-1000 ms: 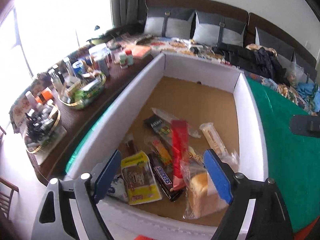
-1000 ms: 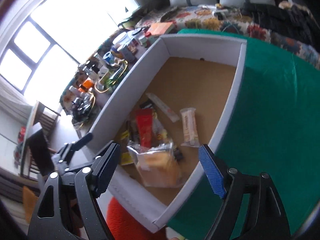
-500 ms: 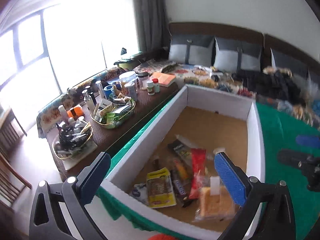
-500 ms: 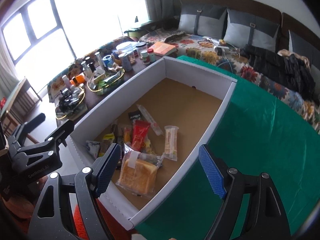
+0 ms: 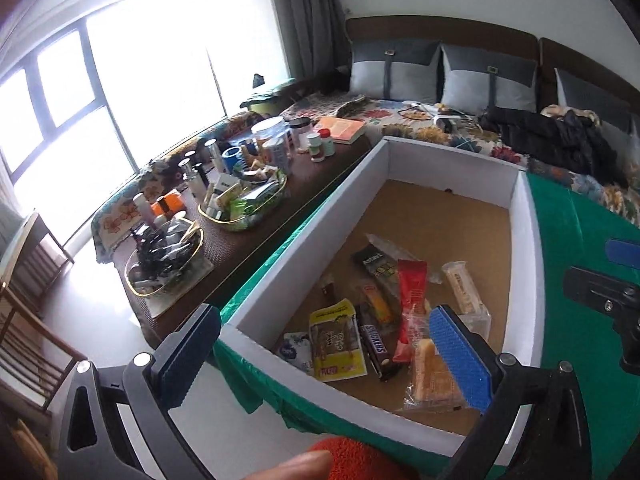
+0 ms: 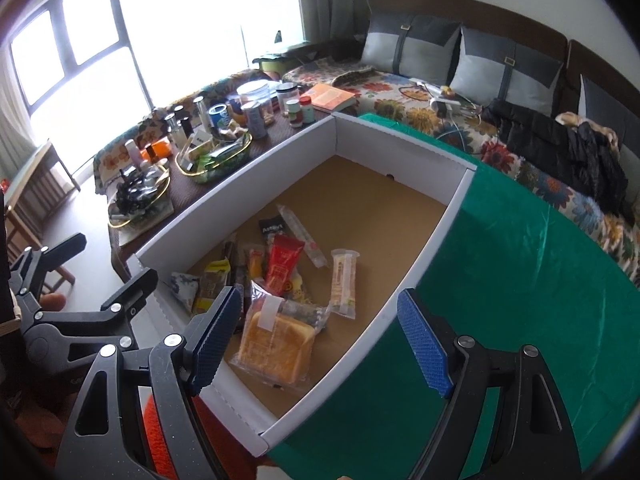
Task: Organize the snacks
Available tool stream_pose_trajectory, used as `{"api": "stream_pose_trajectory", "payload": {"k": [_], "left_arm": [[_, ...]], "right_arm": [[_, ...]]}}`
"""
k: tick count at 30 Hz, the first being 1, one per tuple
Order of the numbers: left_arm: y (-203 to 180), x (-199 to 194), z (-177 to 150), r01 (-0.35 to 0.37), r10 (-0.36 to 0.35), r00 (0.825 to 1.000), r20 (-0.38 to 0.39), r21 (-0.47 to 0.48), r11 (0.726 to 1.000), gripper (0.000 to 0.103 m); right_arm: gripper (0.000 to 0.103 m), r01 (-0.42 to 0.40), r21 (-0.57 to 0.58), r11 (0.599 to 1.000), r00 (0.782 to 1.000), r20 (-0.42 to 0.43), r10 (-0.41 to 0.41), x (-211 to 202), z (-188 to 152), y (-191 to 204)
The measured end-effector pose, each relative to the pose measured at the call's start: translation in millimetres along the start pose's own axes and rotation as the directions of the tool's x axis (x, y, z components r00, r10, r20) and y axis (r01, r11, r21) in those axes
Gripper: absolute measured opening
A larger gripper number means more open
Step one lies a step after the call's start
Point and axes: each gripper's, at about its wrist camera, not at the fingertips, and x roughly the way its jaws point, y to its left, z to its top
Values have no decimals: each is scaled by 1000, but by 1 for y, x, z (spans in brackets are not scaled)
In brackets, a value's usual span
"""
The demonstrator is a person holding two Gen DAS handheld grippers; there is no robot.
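Jaws of both grippers gape empty above the snack-strewn box [image 5: 524, 216].

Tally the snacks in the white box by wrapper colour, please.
Red packet: 1
Yellow packet: 1
Orange bar: 1
Blue-white pouch: 1
Dark, meaning black pack, Snickers bar, small brown stick: 3
Clear or pale, meaning long clear wrapper, wafer bar, bagged bread: 3
Total: 10 visible; overlaps may hide more.
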Motion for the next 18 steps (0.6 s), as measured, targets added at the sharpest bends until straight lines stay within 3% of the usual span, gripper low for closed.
{"api": "stream_pose_trajectory", "payload": {"k": [3, 8, 18], "left_arm": [[2, -1, -1, 36, -36, 999, 0, -3, 999, 103], [-4, 2, -1, 11, -10, 999, -33, 24, 1000, 103], [3, 4, 5, 58, -58, 997, -47, -15, 998, 103]], "right_arm": [[83, 8, 7, 1000, 1000, -8, -8, 1, -1, 0], [83, 24, 3, 1000, 999, -26, -23, 3, -1, 2], [83, 42, -5, 999, 997, -61, -42, 10, -4, 2]]}}
